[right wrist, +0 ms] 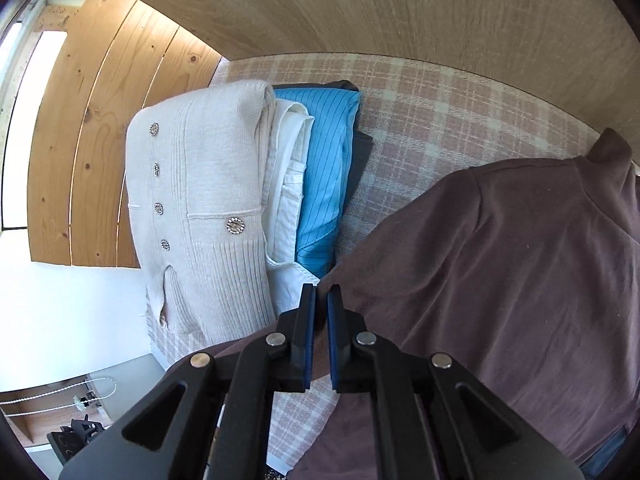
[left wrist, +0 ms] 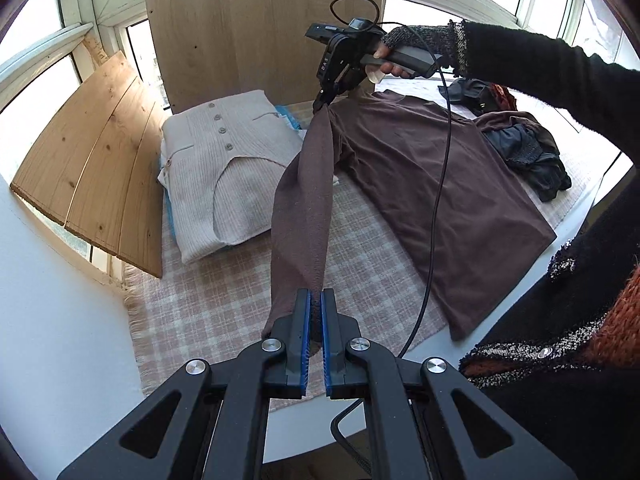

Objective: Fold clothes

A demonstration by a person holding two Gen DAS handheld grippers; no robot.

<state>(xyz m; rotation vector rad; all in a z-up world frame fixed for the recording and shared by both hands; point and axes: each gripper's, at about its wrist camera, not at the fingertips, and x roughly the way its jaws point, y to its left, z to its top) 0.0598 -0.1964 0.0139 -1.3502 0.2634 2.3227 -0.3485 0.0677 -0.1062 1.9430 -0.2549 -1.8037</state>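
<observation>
Left wrist view: left claw (left wrist: pixel 315 312), clenched on the cuff of a brown shirt's sleeve (left wrist: pixel 304 200). Sleeve stretched taut up to the right claw (left wrist: pixel 320 105), gripped in a gloved hand (left wrist: pixel 408 50). Brown shirt (left wrist: pixel 424 184) flat on checked cloth (left wrist: pixel 208 300) over the counter. Beige cardigan (left wrist: pixel 224 168) folded alongside; dark clothes heap (left wrist: pixel 524 152) beyond.

Right wrist view: right claw (right wrist: pixel 321 312), clenched on brown shirt (right wrist: pixel 500 264) at the shoulder. Folded stack just beside: beige cardigan (right wrist: pixel 200 208), white garment (right wrist: pixel 288 184), blue garment (right wrist: pixel 324 184).

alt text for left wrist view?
The left gripper and right gripper both pinch one sleeve of a brown shirt, lifting it above a checked cloth. A folded cream cardigan lies beside it.
</observation>
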